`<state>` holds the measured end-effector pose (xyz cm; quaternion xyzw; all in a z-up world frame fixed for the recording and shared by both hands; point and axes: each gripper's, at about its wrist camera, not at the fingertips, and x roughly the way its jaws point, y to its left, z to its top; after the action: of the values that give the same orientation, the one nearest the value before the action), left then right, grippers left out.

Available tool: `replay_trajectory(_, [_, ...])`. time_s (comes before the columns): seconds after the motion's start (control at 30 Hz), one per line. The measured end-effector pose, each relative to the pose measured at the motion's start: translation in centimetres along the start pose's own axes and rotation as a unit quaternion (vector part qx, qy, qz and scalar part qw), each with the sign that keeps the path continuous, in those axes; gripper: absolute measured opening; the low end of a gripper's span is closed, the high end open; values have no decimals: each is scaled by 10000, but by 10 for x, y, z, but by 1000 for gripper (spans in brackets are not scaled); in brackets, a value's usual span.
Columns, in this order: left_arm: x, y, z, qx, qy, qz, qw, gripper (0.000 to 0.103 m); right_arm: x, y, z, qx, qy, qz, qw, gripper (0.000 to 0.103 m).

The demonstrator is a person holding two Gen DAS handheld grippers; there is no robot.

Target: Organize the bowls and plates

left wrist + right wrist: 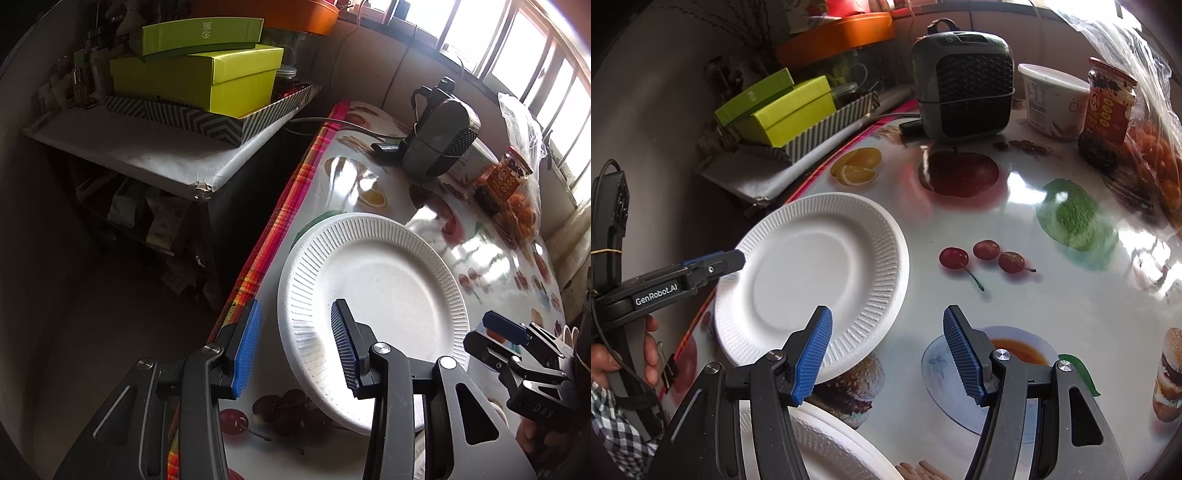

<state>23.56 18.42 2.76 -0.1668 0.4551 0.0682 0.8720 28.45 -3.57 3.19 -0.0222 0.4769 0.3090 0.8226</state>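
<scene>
The left gripper (295,347) is hanging over the near-left rim of the white plate (373,295), jaws parted, one blue pad outside the rim and one above the plate's ribbed border; neither pad is pressing on it, as far as the left wrist view shows. The right gripper (886,354) is standing wide apart too, nothing between its pads, its left pad just over the plate's near edge and its right pad over the bare worktop (1015,306).

Counting now: two white ribbed plates are showing, the one lying flat near the worktop's left edge and a second plate (827,446) peeking in at the bottom of the right wrist view, under the right gripper. No real bowl is showing; the cup and saucer are only printed on the fruit-patterned cloth.

Writing: the left gripper's side is reading "GenRobot.AI", and a person's hand (613,363) in a checked sleeve is gripping its handle.

Further out, one grey fan heater (964,85) is standing at the back, with one white tub (1052,103) and one red-labelled jar (1108,110) beside it, then a clear bag of oranges (1156,166). Off the worktop, two green boxes (207,70) are sitting stacked in a striped tray (207,122) on a shelf.
</scene>
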Motion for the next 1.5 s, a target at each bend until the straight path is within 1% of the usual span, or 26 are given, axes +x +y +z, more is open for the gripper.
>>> replay_trajectory(0.2, [2,-1,0,18,8,35,10000,41,7,0,0,19,43,74,10000,62])
replay_trajectory(0.3, [3,0,0,-14,15,35,10000,39,9,1,0,6,75,106,9999,56])
replay_trajectory(0.33, [3,0,0,-26,14,30,10000,37,10,2,0,-13,86,100,9999,54])
replay_trajectory(0.4, [2,-1,0,-19,2,10,10000,35,10,3,-1,-32,93,124,9999,50])
replay_trajectory(0.47, [1,-2,0,0,-2,12,10000,31,11,4,0,-19,93,130,9999,45])
replay_trajectory(0.57, [0,-3,0,26,-24,29,10000,29,12,5,-1,-31,108,151,9998,37])
replay_trajectory(0.77, [4,-5,0,91,18,101,9999,24,13,5,0,-37,106,135,9998,34])
replay_trajectory(0.87, [4,-5,-1,102,11,123,9999,24,12,5,-1,-32,103,128,9999,31])
replay_trajectory(1.1, [4,-8,0,183,0,203,9996,23,11,6,-2,-29,88,120,9999,30])
replay_trajectory(1.5, [-8,-14,-2,224,-73,116,9997,23,-5,3,-3,124,-80,150,9998,30])
